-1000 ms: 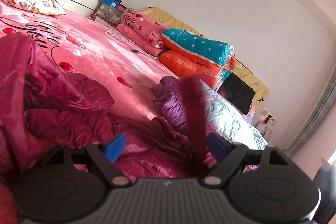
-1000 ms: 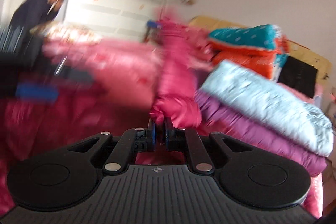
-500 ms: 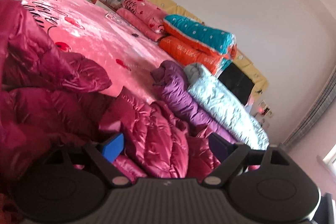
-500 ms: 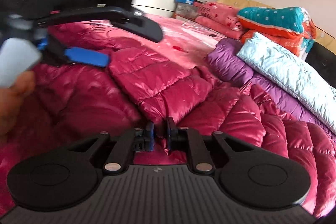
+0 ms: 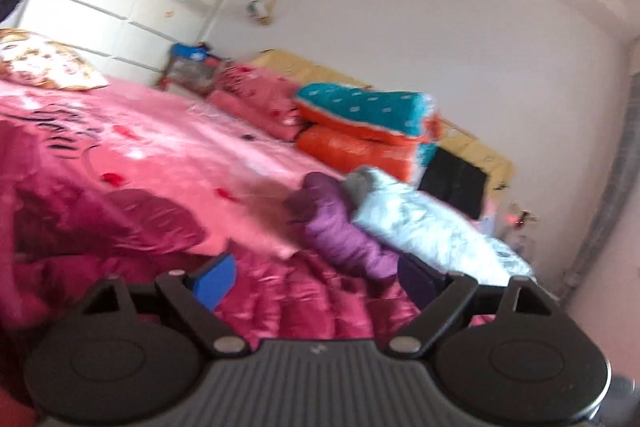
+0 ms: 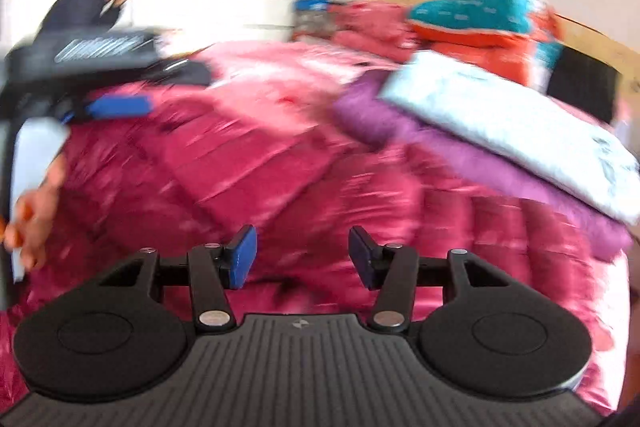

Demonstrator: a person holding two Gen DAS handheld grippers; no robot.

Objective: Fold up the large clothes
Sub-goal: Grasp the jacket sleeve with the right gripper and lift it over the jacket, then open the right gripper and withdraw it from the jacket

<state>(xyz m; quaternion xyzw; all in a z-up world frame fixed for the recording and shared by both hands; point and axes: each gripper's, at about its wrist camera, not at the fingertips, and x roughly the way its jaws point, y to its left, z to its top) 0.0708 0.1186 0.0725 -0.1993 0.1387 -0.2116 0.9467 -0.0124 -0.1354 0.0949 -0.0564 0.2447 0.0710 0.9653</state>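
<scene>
Item: magenta quilted down coat (image 6: 360, 195), glossy and puffy, lying spread over the pink heart-print bedspread (image 5: 168, 151). All places below are given from this coat.

Right gripper (image 6: 302, 259): just above the coat's near edge. Half a second ago its blue pads were clamped on a fold of the coat; now the jaws are opening and nothing sits between them. The fold has dropped onto the coat body.

Left gripper (image 5: 316, 279): at the coat's left side, jaws standing wide as before, nothing clasped. The right-wrist view shows it over the coat's far left part, with a hand (image 6: 36, 223) on its handle.

Beyond the coat's right edge: folded purple padded jacket (image 5: 340, 227) with a folded pale-blue quilted jacket (image 5: 424, 227) touching it. Further back: teal and orange rolled quilts (image 5: 360, 123).

Background: a person in dark clothes (image 6: 86, 5) before the white wardrobe.

Assessment: one fold looks laid; blur makes its neatness uncertain. Further folds probably remain, with both grippers free to take new holds.
</scene>
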